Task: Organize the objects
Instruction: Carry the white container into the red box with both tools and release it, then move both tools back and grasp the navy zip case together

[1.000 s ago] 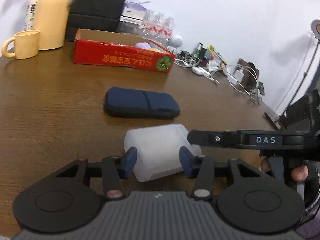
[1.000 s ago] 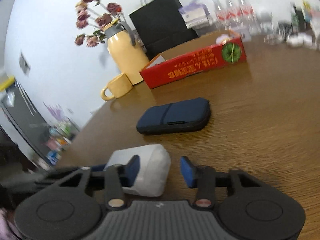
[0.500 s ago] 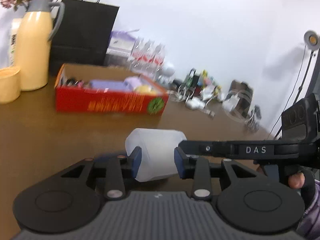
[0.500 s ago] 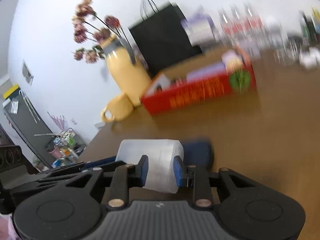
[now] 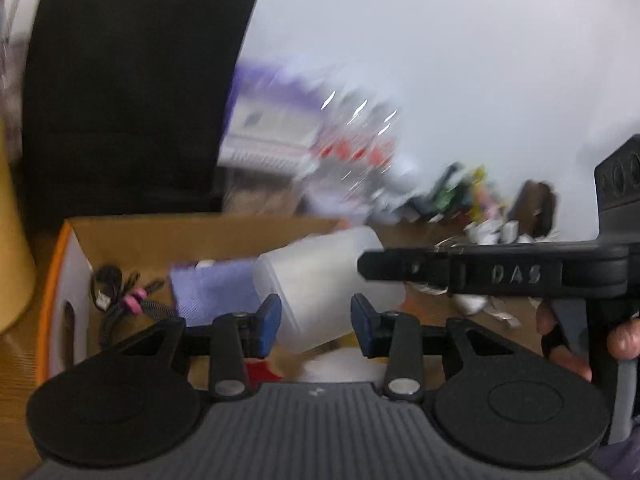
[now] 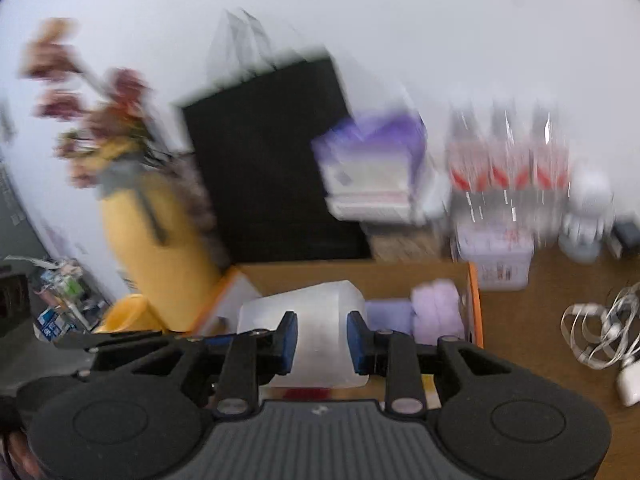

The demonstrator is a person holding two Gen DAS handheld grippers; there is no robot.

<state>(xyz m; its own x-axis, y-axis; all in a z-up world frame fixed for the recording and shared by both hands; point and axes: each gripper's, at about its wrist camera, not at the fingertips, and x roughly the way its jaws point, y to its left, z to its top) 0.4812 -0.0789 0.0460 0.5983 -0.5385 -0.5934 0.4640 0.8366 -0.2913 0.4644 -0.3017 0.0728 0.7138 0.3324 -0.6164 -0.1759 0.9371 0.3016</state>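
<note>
Both grippers clamp the same translucent white container [image 5: 320, 280]: left gripper [image 5: 316, 320] has its blue pads on either side of the near end, right gripper [image 6: 320, 338] pinches it from the other side, and both sets of jaws are closed on it rather than fully shut. Container hangs in the air, tilted, over the open cardboard box [image 5: 200, 232] on the wooden table [image 6: 540, 320]. Box already holds a coiled black cable [image 5: 120, 292], a purple pack [image 5: 212, 280] and a lilac roll [image 6: 436, 312]. Main risk, as I read it: smooth plastic plus a shared two-hand grip, so if one hand leads the other the container twists and can slip off a pad. Frames are heavily smeared, so pad contact depth is hard to judge. Second risk: the free floor of the box looks tight, and a drop at this tilt could land on the cable or catch the box rim. Releasing one side before the container is seated would let it swing and tip out.
</note>
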